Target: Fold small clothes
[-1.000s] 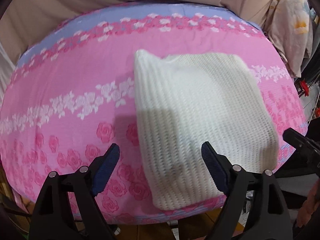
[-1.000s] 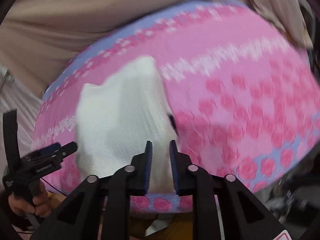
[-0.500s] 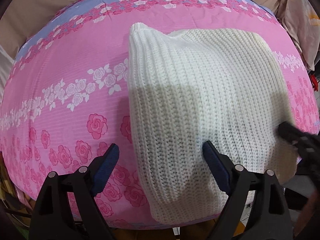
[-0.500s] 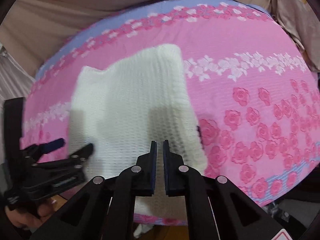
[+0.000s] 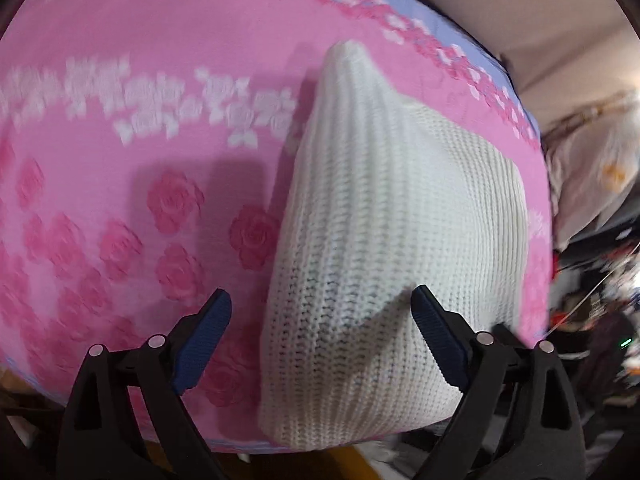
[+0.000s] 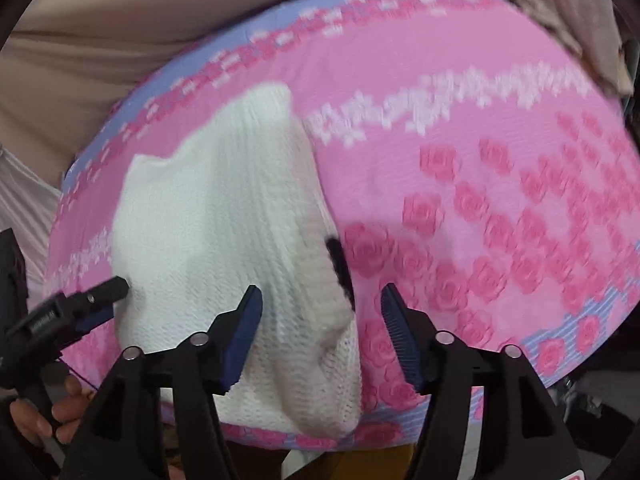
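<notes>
A white knitted garment lies folded on the pink rose-print cloth, near its front edge. My left gripper hangs close over the garment's near left corner. Its jaws are opening wide, the knit lies between them, and the pads do not press on it. My right gripper is over the garment's near right edge. Its jaws are opening with the bunched edge between them, untouched. A small dark patch shows at that edge. The left gripper also appears at the left of the right wrist view.
The pink cloth has a lilac border and ends just below the garment. Beige fabric lies behind it. Patterned bedding and blurred clutter sit off the right side. A hand holds the left gripper's handle.
The right gripper, shut before, has opened its jaws. Both grippers came down closer to the garment. The left gripper rolled, so the garment now looks tilted in its view.
</notes>
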A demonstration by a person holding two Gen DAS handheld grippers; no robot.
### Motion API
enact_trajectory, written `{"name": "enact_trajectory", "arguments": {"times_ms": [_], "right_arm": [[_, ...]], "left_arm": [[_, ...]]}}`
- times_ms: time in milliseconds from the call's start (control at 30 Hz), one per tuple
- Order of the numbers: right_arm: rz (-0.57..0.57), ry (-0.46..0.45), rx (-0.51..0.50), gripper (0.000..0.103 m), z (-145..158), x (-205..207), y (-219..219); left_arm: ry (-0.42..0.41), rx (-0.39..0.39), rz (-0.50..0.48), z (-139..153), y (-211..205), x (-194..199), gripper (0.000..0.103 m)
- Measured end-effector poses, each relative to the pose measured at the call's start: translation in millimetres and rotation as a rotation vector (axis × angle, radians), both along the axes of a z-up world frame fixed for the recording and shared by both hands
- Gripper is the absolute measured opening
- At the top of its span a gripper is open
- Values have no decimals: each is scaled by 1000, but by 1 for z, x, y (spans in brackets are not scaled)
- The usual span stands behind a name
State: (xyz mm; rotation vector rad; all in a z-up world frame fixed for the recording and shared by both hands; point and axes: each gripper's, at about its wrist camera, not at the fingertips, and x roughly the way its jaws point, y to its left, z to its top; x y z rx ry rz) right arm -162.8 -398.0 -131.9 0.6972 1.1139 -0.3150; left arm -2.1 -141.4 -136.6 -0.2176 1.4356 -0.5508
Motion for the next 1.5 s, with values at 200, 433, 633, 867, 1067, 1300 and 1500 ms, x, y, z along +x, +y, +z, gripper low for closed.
{"name": "enact_trajectory", "arguments": {"times_ms": [200,433,633,867,1067,1300,1500], "right_arm": [[-48,-64,245,81,-41,7,-5],[-30,-91,218,87,-40,36,-2],[-60,-173,221,36,-14,38,0],[-87,-148,181,36,3,-2,5],[-142,-98,282,47,-38,-7,-6],[-159,-115,353,63,-54,-5,-13],[-139,-202,319,37,-21,-5,-8]], "left_arm": [[85,-89,44,-24,-3,3,98],[46,-8,-52,-19,-41,-1,93],[11,8,-107,8,-50,-1,53],[20,23,-211,20,-57,-30,51],[-5,121,-239,1,-73,-35,60],[-6,108,-205,-10,-83,-27,75],[8,17,-237,16,-74,-25,47]]}}
